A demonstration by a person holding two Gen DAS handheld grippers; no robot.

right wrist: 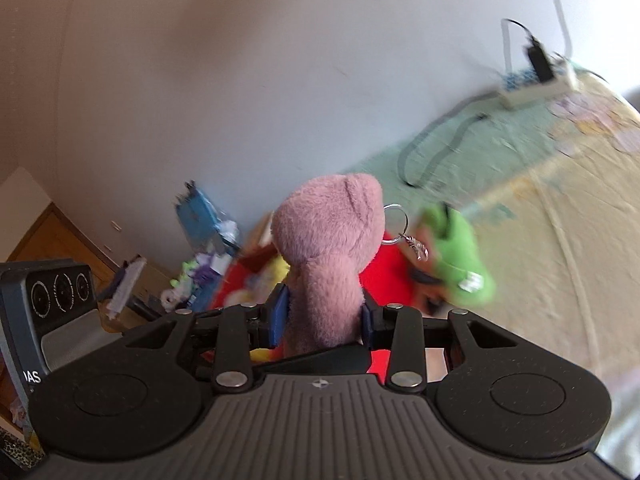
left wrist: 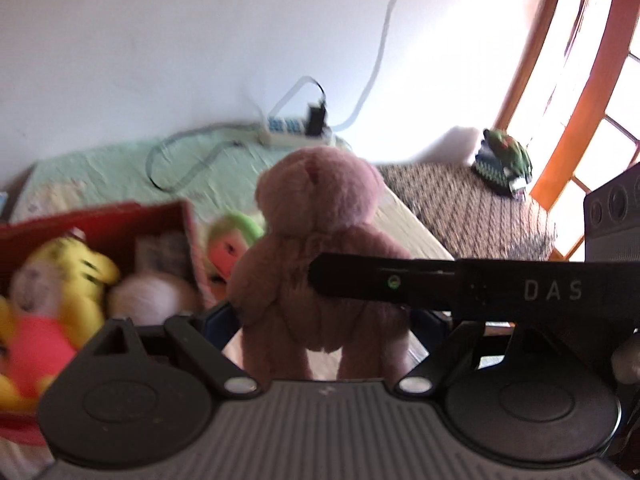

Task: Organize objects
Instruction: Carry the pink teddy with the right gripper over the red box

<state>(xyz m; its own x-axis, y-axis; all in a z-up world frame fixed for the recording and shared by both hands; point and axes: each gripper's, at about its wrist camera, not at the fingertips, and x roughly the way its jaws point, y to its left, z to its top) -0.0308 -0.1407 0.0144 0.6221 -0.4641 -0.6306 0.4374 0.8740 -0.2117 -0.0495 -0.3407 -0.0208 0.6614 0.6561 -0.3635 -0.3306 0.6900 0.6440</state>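
Note:
A pink teddy bear (left wrist: pixel 316 240) hangs upright over the bed. My right gripper (right wrist: pixel 324 314) is shut on its body (right wrist: pixel 324 280), a blue pad pressing in on each side. In the left wrist view one right finger (left wrist: pixel 360 284) reaches in from the right across the bear's belly. My left gripper (left wrist: pixel 324 320) stands wide, with the bear's legs between its blue pads and a gap showing on the left side. A red box (left wrist: pixel 120 216) at the left holds a yellow plush (left wrist: pixel 80 268), a doll and a pale ball. A green and orange plush (left wrist: pixel 232 240) lies beside the box.
A power strip (left wrist: pixel 296 130) with a looped cable lies on the green sheet (left wrist: pixel 120 168) by the wall. A toy tank (left wrist: pixel 504 160) sits on a patterned cover near the orange window frame (left wrist: pixel 576 92). A metal key ring (right wrist: pixel 400 224) dangles by the green plush (right wrist: pixel 456 256). Clutter and wooden furniture fill the left side.

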